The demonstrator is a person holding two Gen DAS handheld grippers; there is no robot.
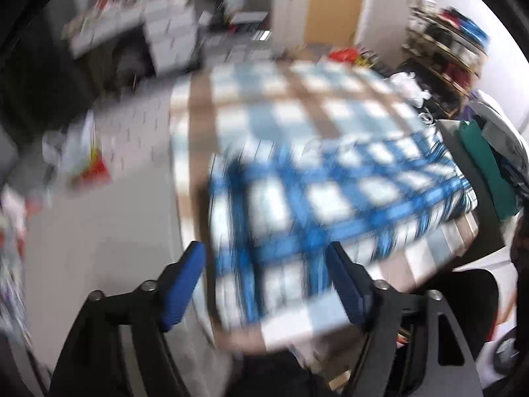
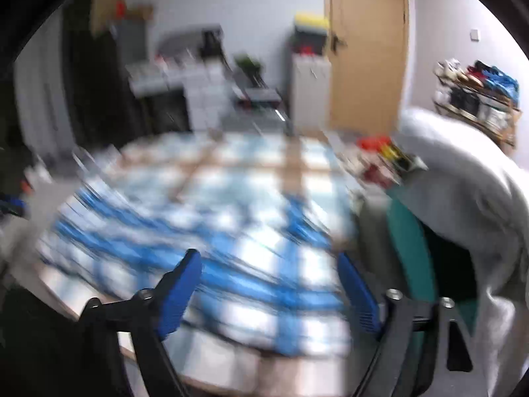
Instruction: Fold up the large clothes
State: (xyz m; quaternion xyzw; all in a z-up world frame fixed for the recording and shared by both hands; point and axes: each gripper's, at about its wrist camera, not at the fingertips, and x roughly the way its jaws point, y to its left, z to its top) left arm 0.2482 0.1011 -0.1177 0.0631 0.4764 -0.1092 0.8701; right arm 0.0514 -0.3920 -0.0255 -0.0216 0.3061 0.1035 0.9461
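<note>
A blue-and-white plaid garment (image 1: 317, 205) lies spread on a table covered with a pale blue, white and brown checked cloth (image 1: 264, 99). Both views are motion-blurred. My left gripper (image 1: 264, 261) is open and empty, held above the garment's near edge at the table's corner. In the right wrist view the garment (image 2: 231, 248) fills the near half of the table (image 2: 231, 374). My right gripper (image 2: 269, 268) is open and empty, above the garment's near part.
A chair with green and grey clothes (image 2: 429, 198) draped over it stands right of the table. Red and yellow items (image 2: 380, 152) sit at the table's far right. A shelf (image 2: 479, 99), a wooden door (image 2: 367, 46) and cabinets (image 2: 205, 92) stand behind.
</note>
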